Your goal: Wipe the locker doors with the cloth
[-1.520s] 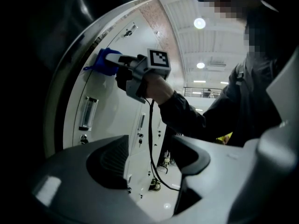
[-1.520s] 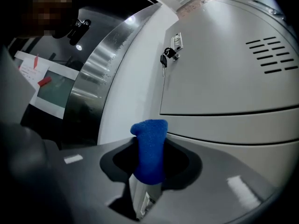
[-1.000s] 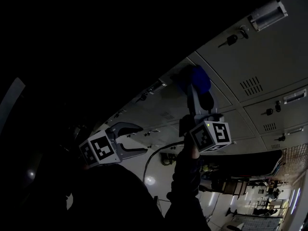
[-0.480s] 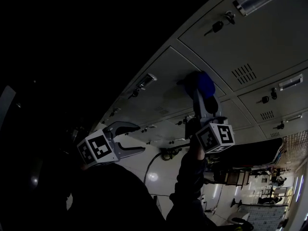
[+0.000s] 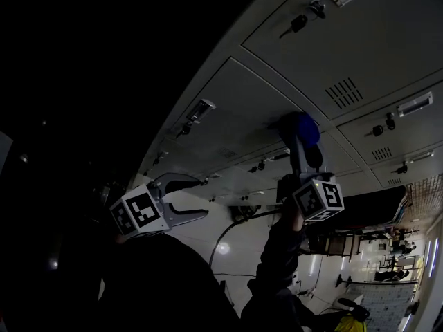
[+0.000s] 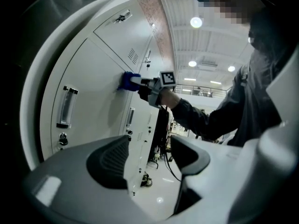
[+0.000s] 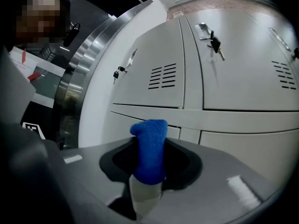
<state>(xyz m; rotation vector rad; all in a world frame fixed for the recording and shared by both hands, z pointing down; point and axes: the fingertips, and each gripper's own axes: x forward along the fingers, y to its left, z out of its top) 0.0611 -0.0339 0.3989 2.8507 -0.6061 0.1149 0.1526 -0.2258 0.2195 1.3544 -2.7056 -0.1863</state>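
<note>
A blue cloth (image 7: 150,146) sits clamped between the closed jaws of the right tongs (image 7: 148,169), its wad poking past their tips and pressed flat against a grey locker door (image 5: 228,109), near the door's vent slots (image 5: 344,89). The person's sleeved right arm (image 6: 196,118) is stretched out and raised to the lockers. The left tongs (image 5: 201,199) hang lower and well clear of the doors, jaws spread wide with nothing between them. The cloth is bright blue and nubbly, bunched into an upright roll. Keys (image 7: 216,45) hang in several of the locker locks.
</note>
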